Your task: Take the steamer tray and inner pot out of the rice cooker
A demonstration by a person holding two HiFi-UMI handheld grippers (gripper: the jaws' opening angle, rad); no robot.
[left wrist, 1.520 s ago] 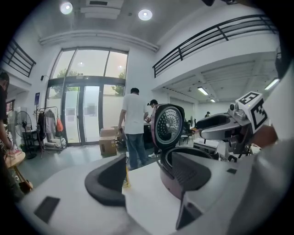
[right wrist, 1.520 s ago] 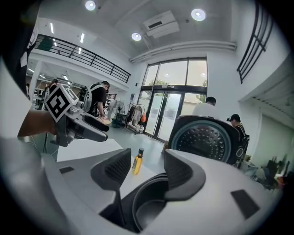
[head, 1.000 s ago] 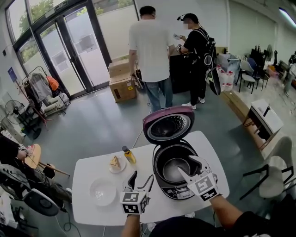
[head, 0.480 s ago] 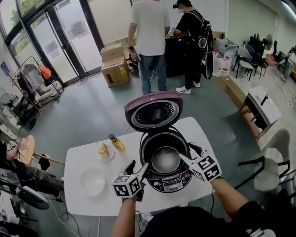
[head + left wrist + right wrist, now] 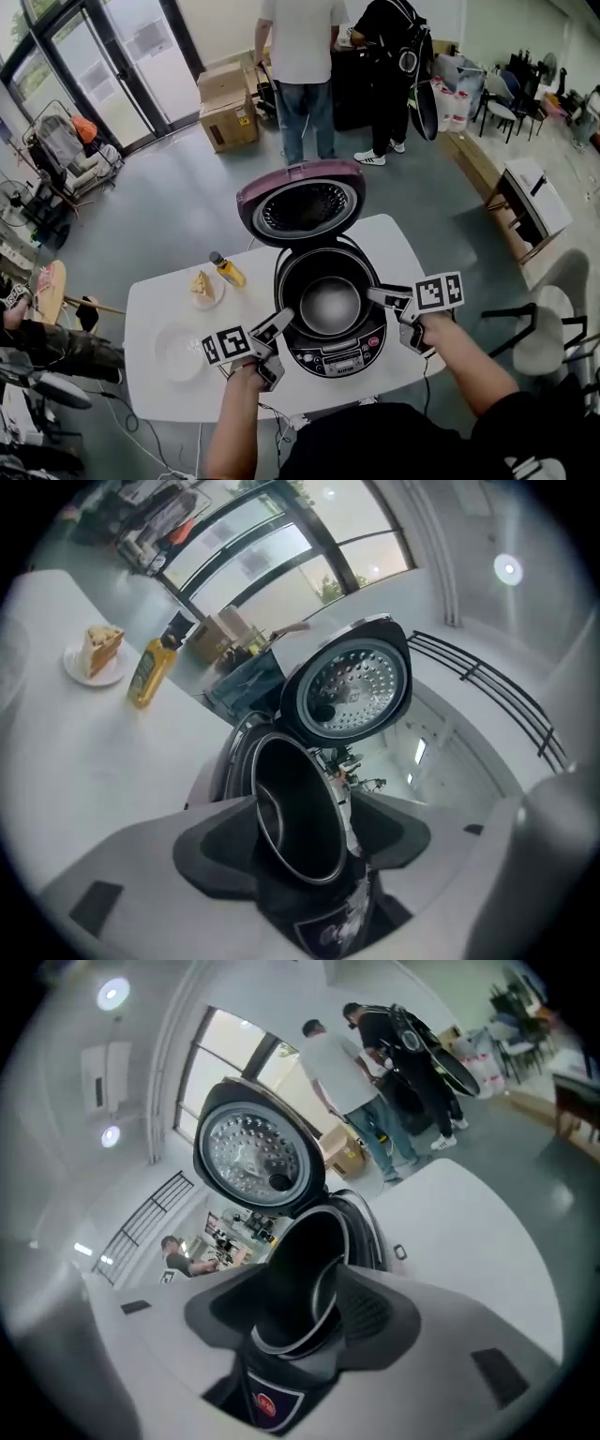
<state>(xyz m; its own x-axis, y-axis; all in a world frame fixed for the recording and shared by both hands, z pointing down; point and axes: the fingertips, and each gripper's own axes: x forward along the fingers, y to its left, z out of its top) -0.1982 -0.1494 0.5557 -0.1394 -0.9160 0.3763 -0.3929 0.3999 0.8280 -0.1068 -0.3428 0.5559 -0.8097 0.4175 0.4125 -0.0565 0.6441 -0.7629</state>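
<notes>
The inner pot (image 5: pixel 330 305) sits down in the rice cooker (image 5: pixel 339 360), whose lid (image 5: pixel 302 208) stands fully open behind it; a paler disc shows low inside the pot, and you cannot tell whether that is the steamer tray or the bare bottom. Your left gripper (image 5: pixel 309 846) hangs at the cooker's front-left, your right gripper (image 5: pixel 305 1316) at its right rim; both have their jaws apart and empty, each framing the pot's rim without touching it.

The step in hand looks like the reach into the pot; bring each gripper over the rim from its own side, close at opposite points, and lift straight up and level until clear of the cooker's wall; the raised lid would block any pull toward the back.

The table (image 5: pixel 169 305) edge runs close in front of the cooker and close on its right; the broad bare room lies to its left, short of the clear bowl (image 5: pixel 178 350), the cake plate (image 5: pixel 201 287) and the bottle (image 5: pixel 226 270).
</notes>
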